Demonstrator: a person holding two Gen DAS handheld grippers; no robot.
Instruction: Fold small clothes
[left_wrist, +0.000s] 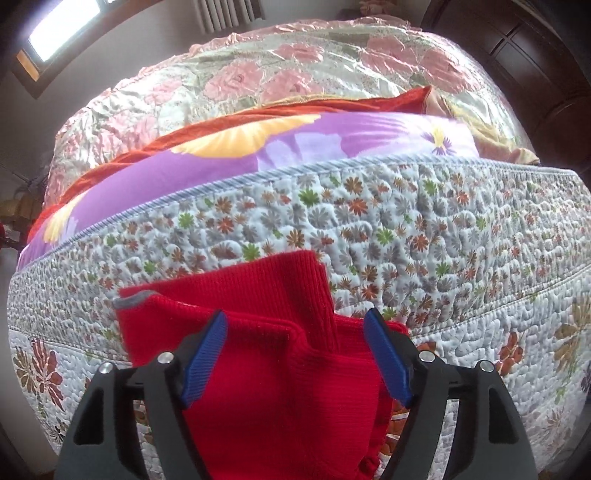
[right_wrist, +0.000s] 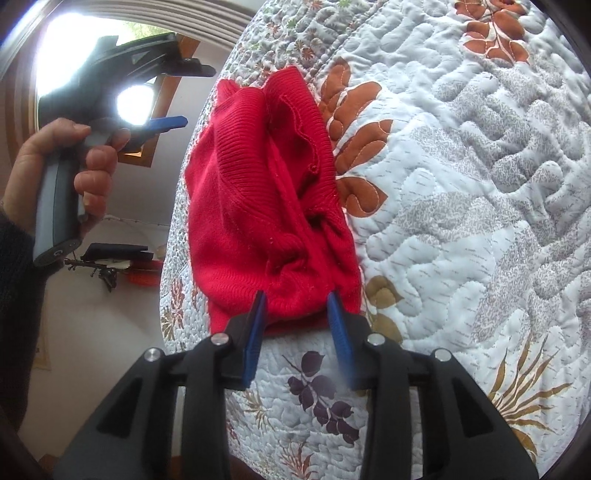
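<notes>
Folding stage: red knitted garment largely folded, not yet squared.

The red knitted garment (left_wrist: 258, 332) was found bunched on the quilted bedspread (left_wrist: 443, 240). The left gripper (left_wrist: 295, 354) and right gripper (right_wrist: 297, 325) were spread apart, nothing clamped. Loose layers were judged to require flattening.

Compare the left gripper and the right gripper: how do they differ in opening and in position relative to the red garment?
The left gripper is opened wide, while the right gripper is opened less. The left gripper sits over the middle of the red knit garment, its fingers either side of a fold; the right gripper sits at the garment's near edge on the quilt. Neither clamps the cloth. Both have blue fingers.
</notes>
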